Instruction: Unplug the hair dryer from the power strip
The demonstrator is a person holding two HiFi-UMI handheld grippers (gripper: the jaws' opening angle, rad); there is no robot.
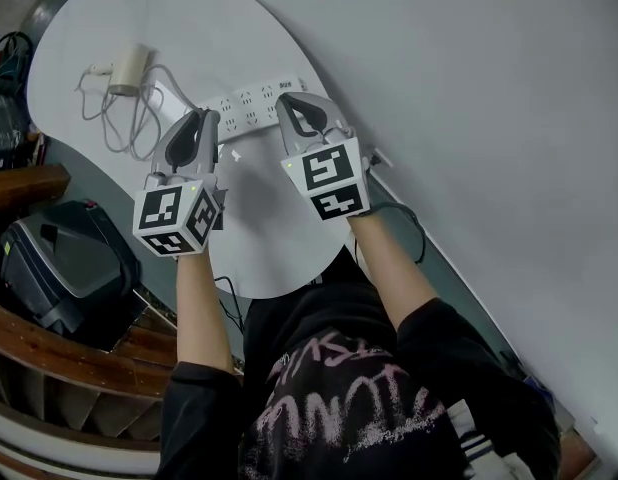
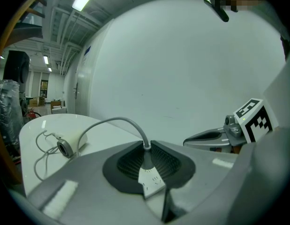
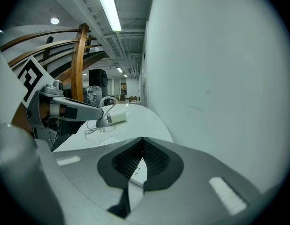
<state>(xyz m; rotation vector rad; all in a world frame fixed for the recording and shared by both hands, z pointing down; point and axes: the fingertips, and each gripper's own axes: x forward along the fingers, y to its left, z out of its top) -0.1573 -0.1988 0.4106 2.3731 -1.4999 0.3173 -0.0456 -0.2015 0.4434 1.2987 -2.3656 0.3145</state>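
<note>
Left gripper [image 1: 202,120] is clamped on the hair dryer's plug [image 3: 102,121], which looks lifted clear of the power strip [image 1: 251,103]. Right gripper [image 1: 307,116] is pinched together, empty, over the strip's right end. Hair dryer [image 1: 129,68] lies left of the strip. Unplugging appears done; only the plug's release is left.

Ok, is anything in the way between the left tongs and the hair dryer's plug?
Nothing visible. The left tongs are shut on the plug, its cord arching back to the hair dryer.

We see a smooth, faintly glossy tabletop [image 1: 274,243]. The power strip [image 1: 251,101] and plug [image 2: 150,181] look like matt white plastic.
</note>
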